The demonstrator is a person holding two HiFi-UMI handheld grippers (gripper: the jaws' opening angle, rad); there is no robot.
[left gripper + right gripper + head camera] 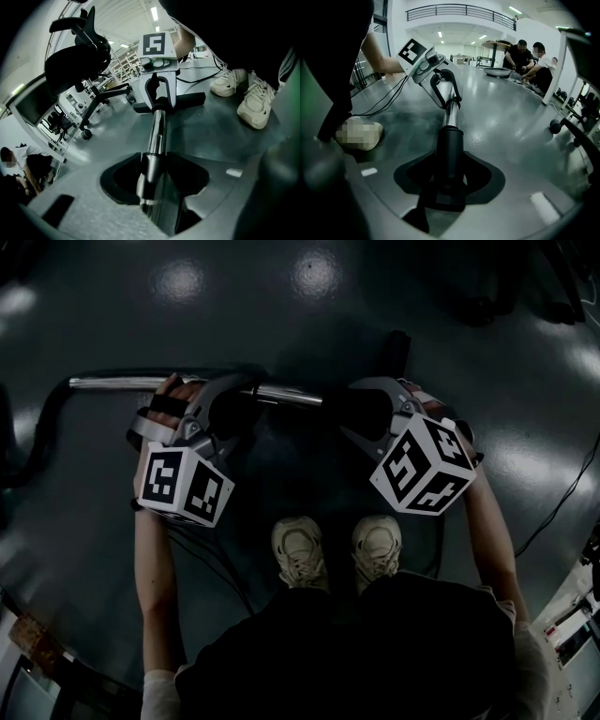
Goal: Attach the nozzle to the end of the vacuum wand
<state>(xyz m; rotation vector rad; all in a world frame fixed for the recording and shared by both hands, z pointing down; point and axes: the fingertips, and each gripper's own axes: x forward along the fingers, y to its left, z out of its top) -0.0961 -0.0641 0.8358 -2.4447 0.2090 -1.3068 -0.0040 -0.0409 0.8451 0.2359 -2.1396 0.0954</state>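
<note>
left gripper (151, 180) clenches the chrome vacuum wand (156, 131). right gripper (449, 187) clenches the black nozzle (450, 150), its collar meeting the wand's end. both are held level above the floor (281, 296), near the person's shoes (298, 551).

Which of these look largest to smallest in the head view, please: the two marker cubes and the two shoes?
1. Right marker cube, marginally largest.
2. Left marker cube, nearly the same.
3. Left shoe and right shoe, alike; being farther from the camera, they only look smaller.
</note>
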